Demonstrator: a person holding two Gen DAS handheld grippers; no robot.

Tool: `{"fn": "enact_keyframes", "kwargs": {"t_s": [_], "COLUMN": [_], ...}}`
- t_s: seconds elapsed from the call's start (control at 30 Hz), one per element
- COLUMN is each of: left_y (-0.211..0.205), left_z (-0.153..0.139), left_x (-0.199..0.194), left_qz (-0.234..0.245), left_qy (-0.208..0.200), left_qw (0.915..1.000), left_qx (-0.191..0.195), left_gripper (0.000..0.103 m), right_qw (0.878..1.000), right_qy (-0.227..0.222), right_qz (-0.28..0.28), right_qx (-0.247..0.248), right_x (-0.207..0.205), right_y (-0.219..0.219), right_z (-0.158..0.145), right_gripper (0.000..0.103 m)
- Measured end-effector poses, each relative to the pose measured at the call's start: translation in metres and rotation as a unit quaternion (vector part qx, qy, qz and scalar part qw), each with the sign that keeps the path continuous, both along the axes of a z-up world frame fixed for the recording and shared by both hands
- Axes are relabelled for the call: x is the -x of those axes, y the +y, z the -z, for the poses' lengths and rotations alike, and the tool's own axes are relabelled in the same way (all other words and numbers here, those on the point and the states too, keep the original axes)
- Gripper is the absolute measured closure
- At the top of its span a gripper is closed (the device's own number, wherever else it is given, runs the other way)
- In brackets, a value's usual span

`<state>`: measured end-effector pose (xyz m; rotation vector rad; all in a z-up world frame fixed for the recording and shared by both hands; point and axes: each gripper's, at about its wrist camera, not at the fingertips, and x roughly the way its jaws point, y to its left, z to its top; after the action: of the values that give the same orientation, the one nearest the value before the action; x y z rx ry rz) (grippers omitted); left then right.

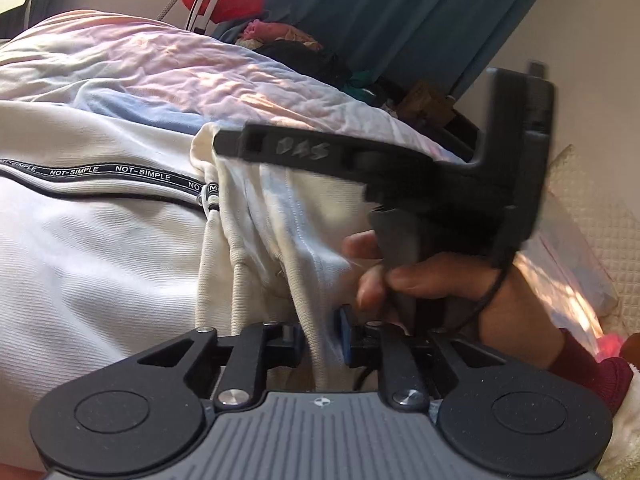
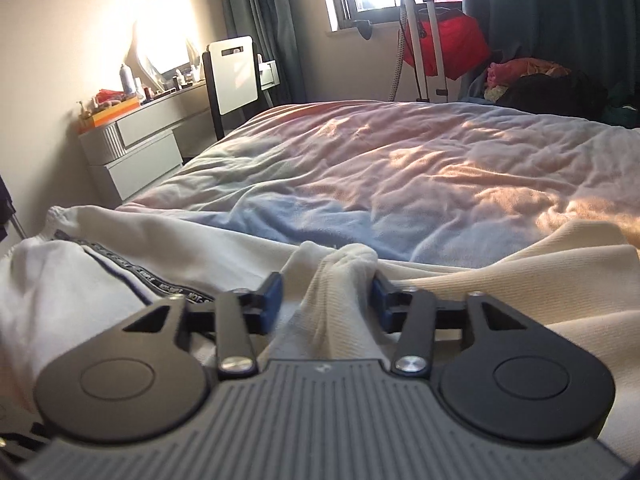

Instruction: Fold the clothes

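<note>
While the cream garment lies spread over the near part of the bed, a bunched ridge of its ribbed cloth stands between the blue pads of the right tongs, which gape wide with the left pad clear of it. The left tongs stand narrowly parted around a fold of the same cloth; whether they pinch it cannot be told.

Left tool narrow, right tool wide
</note>
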<state>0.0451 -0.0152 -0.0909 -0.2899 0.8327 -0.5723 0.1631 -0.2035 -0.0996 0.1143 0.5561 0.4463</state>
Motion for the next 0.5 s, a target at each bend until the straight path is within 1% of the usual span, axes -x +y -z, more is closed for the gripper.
{"fn": "enact_keyframes", "kwargs": {"t_s": [0.03,0.07,0.13,0.17,0.23,0.27,0.33,0.37,0.4,0.5], "left_y": [0.000,-0.001,-0.002,-0.003,-0.005,-0.006,-0.007,-0.008,-0.008,-0.007], "left_z": [0.000,0.000,-0.001,-0.002,-0.004,-0.006,-0.009,-0.011,-0.012,-0.019], "left_x": [0.002,0.003,0.006,0.008,0.013,0.016,0.022,0.025,0.026,0.033], "left_qz": [0.001,0.003,0.006,0.007,0.010,0.012,0.012,0.011,0.011,0.001], "left_qy": [-0.001,-0.003,-0.009,-0.014,-0.023,-0.027,-0.035,-0.039,-0.045,-0.056], "left_qw": [1.0000,1.0000,0.9999,0.9999,0.9996,0.9994,0.9989,0.9986,0.9982,0.9970], "left_qx": [0.000,-0.001,-0.004,-0.008,-0.015,-0.019,-0.029,-0.034,-0.039,-0.054], "left_gripper": [0.077,0.076,0.068,0.067,0.059,0.056,0.047,0.045,0.041,0.032], "right_qw": [1.000,1.000,0.998,0.997,0.995,0.993,0.992,0.992,0.993,0.992], "right_qy": [-0.004,-0.008,-0.010,-0.012,-0.022,-0.026,-0.028,-0.026,-0.023,-0.012], "right_qz": [0.003,0.009,0.033,0.045,0.071,0.083,0.099,0.103,0.108,0.120], "right_qx": [-0.011,-0.022,-0.043,-0.053,-0.071,-0.076,-0.070,-0.062,-0.052,-0.041], "right_x": [0.004,0.009,0.020,0.026,0.043,0.051,0.066,0.073,0.081,0.104], "right_y": [-0.005,-0.010,-0.024,-0.031,-0.048,-0.055,-0.063,-0.065,-0.065,-0.063], "right_z": [-0.005,-0.010,-0.021,-0.027,-0.038,-0.044,-0.052,-0.054,-0.056,-0.051], "right_gripper": [0.023,0.021,0.021,0.021,0.022,0.022,0.028,0.036,0.039,0.040]}}
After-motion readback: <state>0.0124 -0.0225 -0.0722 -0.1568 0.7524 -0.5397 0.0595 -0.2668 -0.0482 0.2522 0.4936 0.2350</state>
